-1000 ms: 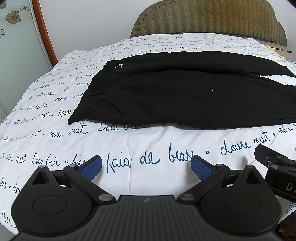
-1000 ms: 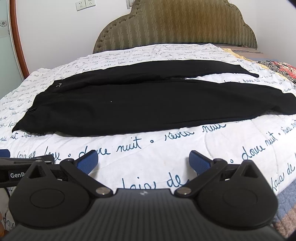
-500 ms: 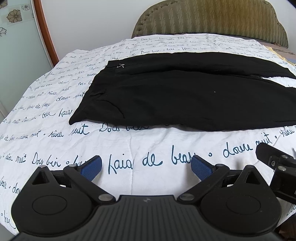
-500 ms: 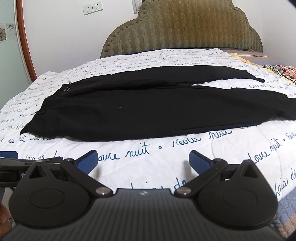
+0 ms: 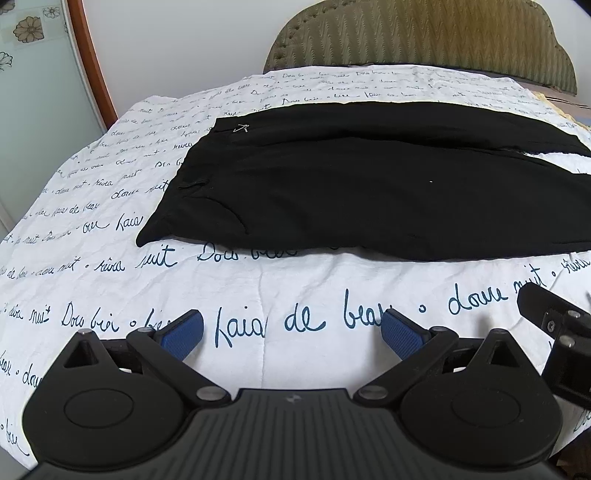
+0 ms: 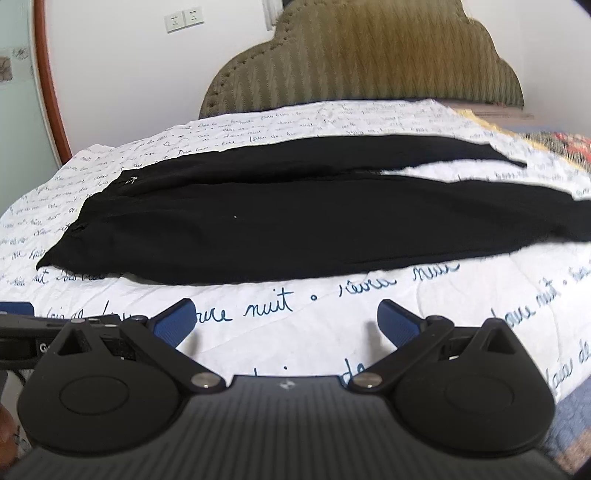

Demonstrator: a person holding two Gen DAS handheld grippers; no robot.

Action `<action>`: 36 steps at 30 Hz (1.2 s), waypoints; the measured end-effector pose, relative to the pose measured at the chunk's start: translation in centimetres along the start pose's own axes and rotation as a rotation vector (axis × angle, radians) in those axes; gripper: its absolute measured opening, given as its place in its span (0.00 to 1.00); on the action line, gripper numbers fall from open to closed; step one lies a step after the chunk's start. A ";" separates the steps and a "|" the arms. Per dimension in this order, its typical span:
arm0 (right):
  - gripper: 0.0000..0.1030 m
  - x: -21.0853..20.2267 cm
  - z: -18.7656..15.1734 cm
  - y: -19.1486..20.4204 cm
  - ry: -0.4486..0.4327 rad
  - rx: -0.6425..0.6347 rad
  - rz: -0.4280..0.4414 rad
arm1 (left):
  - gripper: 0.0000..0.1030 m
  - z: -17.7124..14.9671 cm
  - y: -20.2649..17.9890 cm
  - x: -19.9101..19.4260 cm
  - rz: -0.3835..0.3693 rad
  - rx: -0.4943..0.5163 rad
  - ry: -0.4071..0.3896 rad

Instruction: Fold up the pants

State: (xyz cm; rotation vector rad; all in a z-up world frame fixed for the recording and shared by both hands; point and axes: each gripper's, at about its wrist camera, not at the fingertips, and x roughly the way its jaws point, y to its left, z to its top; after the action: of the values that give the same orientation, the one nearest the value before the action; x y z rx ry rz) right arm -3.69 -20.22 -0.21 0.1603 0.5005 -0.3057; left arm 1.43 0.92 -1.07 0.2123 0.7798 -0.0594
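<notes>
The left hand-held gripper [image 5: 291, 332] hovers level just above the near part of the bed, its blue pads [image 5: 183, 334] spread wide with nothing between them. The right hand-held gripper [image 6: 286, 323] is held the same way, just to the right of the left one, fingers equally far apart and empty; its view is slightly blurred. A black part of the right hand-held gripper shows at the right edge of the left wrist view, and the left one's side shows at the left edge of the right wrist view.

Both point toward the pants [image 5: 369, 192], which are black and lie spread flat across the middle of the bed, beyond the grippers and not touched by either. The waist is at the left end, and the two legs run to the right, the far leg lying apart from the near one at its end.

The bed is covered by a white quilt [image 5: 295, 295] printed with dark blue handwriting. Behind the pants stands an olive padded headboard [image 6: 362, 62] against a white wall. A wall socket [image 6: 184, 18] sits left of the headboard, and a wood-framed glass panel [image 5: 37, 92] with flower motifs stands further left.
</notes>
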 end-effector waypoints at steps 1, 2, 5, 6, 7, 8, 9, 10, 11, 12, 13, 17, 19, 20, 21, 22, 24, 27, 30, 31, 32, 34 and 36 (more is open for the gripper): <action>1.00 -0.1 0.0 0.2 -0.007 -0.014 0.000 | 1.00 0.0 0.0 0.0 0.002 0.000 0.001; 1.00 -0.2 0.0 0.4 -0.015 -0.031 0.002 | 1.00 0.1 0.1 0.0 0.003 -0.001 0.001; 1.00 -0.5 0.1 1.0 -0.040 -0.082 0.016 | 1.00 0.2 0.2 0.1 0.003 -0.005 0.001; 1.00 -0.5 0.2 1.2 -0.044 -0.101 0.020 | 1.00 0.3 0.3 0.2 0.003 -0.006 0.002; 1.00 -0.6 0.3 1.4 -0.045 -0.115 0.028 | 1.00 0.3 0.3 0.3 0.004 -0.005 0.002; 1.00 -0.6 0.3 1.5 -0.046 -0.127 0.038 | 1.00 0.4 0.3 0.3 0.004 -0.006 0.002; 1.00 -0.6 0.5 1.6 -0.044 -0.135 0.047 | 1.00 0.3 0.3 0.3 0.004 -0.006 0.002; 1.00 -0.5 0.6 1.7 -0.042 -0.138 0.054 | 1.00 0.5 0.4 0.3 0.005 -0.007 0.003; 1.00 -0.5 0.8 1.7 -0.040 -0.140 0.059 | 1.00 0.6 0.5 0.4 0.006 -0.008 0.004; 1.00 -0.4 1.0 1.8 -0.039 -0.142 0.063 | 1.00 0.8 0.6 0.5 0.006 -0.011 0.004; 1.00 -0.3 1.3 1.9 -0.038 -0.146 0.066 | 1.00 1.0 0.7 0.5 0.007 -0.013 0.003; 1.00 0.1 2.2 2.2 -0.039 -0.166 0.065 | 1.00 1.9 1.2 0.8 0.015 -0.023 0.001; 1.00 0.3 2.6 2.3 -0.039 -0.165 0.064 | 1.00 2.3 1.5 1.0 0.020 -0.029 0.000; 1.00 0.4 2.8 2.4 -0.038 -0.164 0.066 | 1.00 2.6 1.6 1.1 0.021 -0.031 0.000; 1.00 0.5 3.0 2.4 -0.036 -0.162 0.068 | 1.00 2.7 1.7 1.2 0.022 -0.032 0.000; 1.00 0.7 3.2 2.4 -0.036 -0.163 0.069 | 1.00 2.9 1.7 1.3 0.023 -0.033 0.001; 1.00 0.9 3.5 2.5 -0.036 -0.168 0.064 | 1.00 3.2 1.8 1.5 0.025 -0.032 0.004; 1.00 1.1 3.7 2.8 -0.034 -0.184 0.055 | 1.00 3.6 1.9 1.7 0.028 -0.032 0.005; 1.00 1.3 3.8 3.0 -0.037 -0.194 0.060 | 1.00 3.8 1.9 2.0 0.029 -0.031 0.008; 1.00 1.4 3.8 3.0 -0.037 -0.194 0.065 | 1.00 3.9 1.9 2.1 0.030 -0.030 0.010; 1.00 1.5 3.9 3.0 -0.035 -0.193 0.071 | 1.00 4.0 1.9 2.2 0.032 -0.030 0.012; 1.00 1.6 4.0 2.9 -0.032 -0.183 0.080 | 1.00 4.0 1.9 2.3 0.033 -0.030 0.014; 1.00 1.8 4.0 2.8 -0.028 -0.170 0.084 | 1.00 4.0 1.9 2.4 0.035 -0.030 0.016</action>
State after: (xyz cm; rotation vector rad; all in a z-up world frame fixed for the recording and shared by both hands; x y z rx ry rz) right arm 0.49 -18.97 2.59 0.0114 0.4884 -0.1816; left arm 6.15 1.99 0.36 0.1983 0.7921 -0.0134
